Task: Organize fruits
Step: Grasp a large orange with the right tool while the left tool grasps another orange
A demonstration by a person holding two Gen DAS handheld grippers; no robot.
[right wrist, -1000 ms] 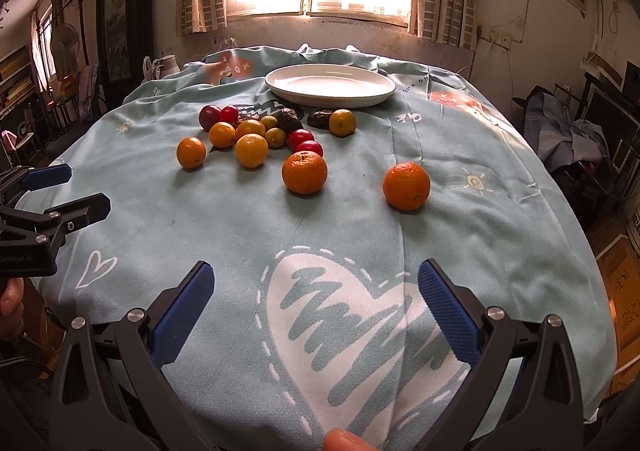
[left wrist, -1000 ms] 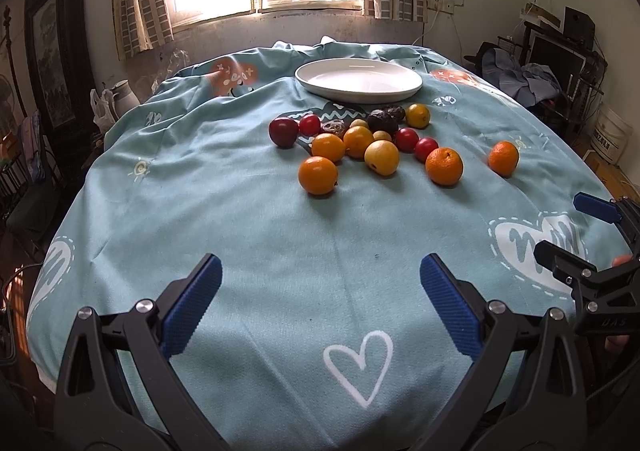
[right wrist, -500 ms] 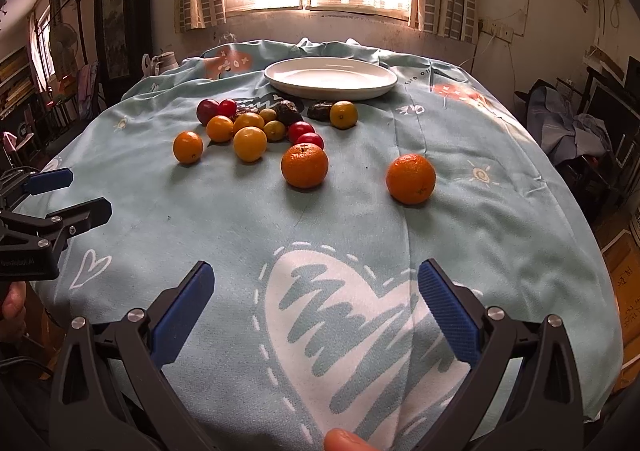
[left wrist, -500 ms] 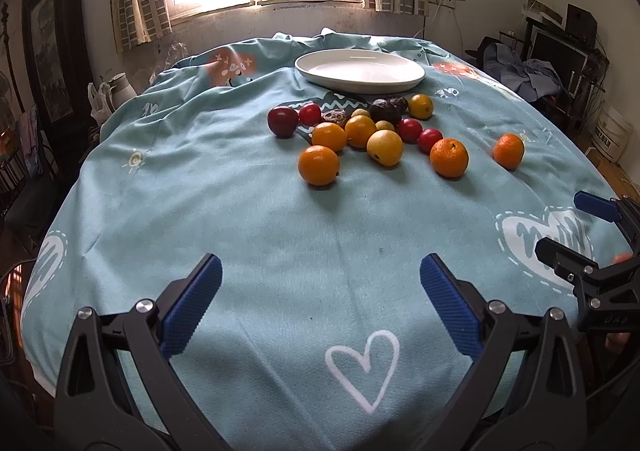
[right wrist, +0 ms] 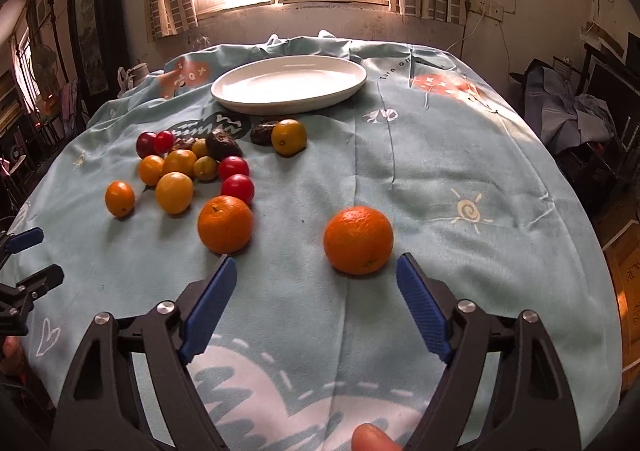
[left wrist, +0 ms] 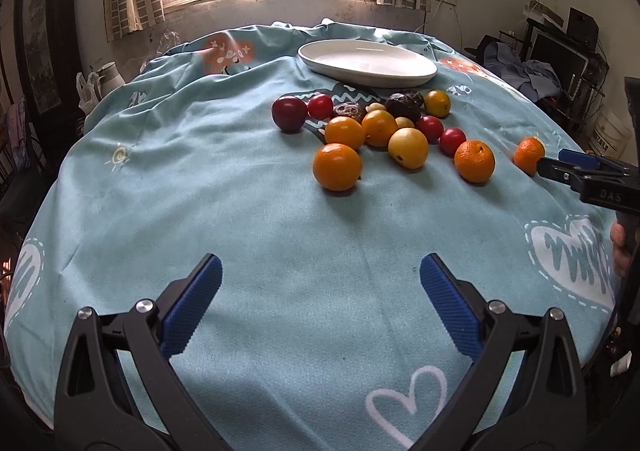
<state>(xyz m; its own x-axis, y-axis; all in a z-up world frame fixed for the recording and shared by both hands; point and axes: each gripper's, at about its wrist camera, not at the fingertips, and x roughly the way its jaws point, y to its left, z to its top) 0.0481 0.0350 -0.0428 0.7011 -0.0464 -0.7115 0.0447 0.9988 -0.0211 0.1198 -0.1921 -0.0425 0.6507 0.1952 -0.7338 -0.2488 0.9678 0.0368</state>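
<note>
My right gripper point(right wrist: 316, 291) hovering spread wide just before a lone orange point(right wrist: 358, 240), left gripper point(left wrist: 320, 299) gaping over bare tablecloth point(left wrist: 200, 187), fruit cluster point(left wrist: 384, 127) sitting near white plate point(right wrist: 224, 89), "DAS" reading on my right gripper.

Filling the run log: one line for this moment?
phase: approach | right gripper: open, nearing lone orange | left gripper: open, idle | plate: empty
</note>
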